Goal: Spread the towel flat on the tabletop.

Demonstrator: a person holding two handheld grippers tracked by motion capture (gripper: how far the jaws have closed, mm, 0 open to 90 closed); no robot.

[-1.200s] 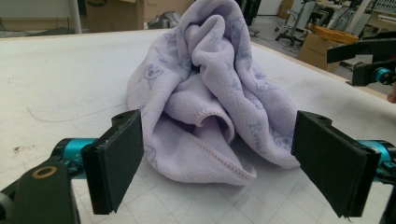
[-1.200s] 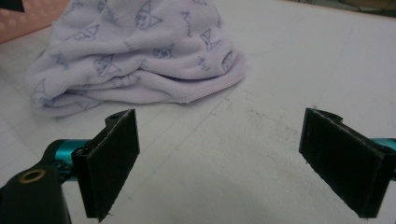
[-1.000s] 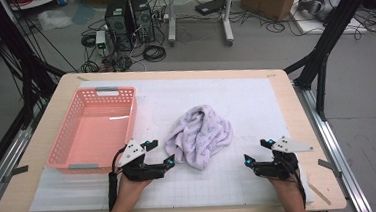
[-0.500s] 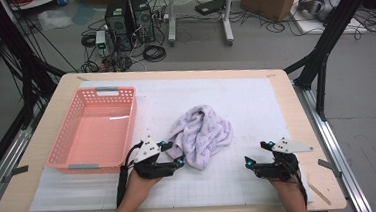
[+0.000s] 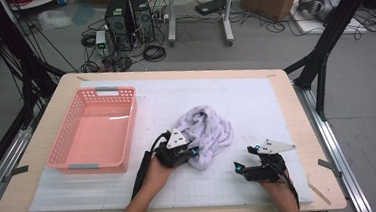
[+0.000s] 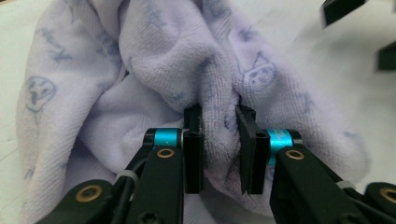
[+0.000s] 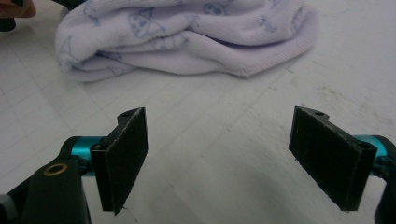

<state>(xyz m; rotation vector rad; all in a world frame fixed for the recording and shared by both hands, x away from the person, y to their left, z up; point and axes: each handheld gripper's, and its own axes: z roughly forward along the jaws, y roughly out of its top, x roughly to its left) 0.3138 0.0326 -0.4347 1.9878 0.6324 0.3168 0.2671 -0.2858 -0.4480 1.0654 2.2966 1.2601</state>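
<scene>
Pinching a fold at the towel's (image 5: 205, 135) near-left edge, left gripper (image 6: 219, 140) has just been closing, terry bunched between its pads. Towel sits crumpled just right of the pink basket (image 5: 127, 120). Looks soft, light, floppy; it'll drape and drag. Right gripper (image 7: 219, 158) near the towel, jaws spread, nothing between them.

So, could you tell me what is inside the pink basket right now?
The pink basket holds nothing on its visible floor, which lies bare. Its near wall hides a thin strip of the bottom, so that edge cannot be checked.
</scene>
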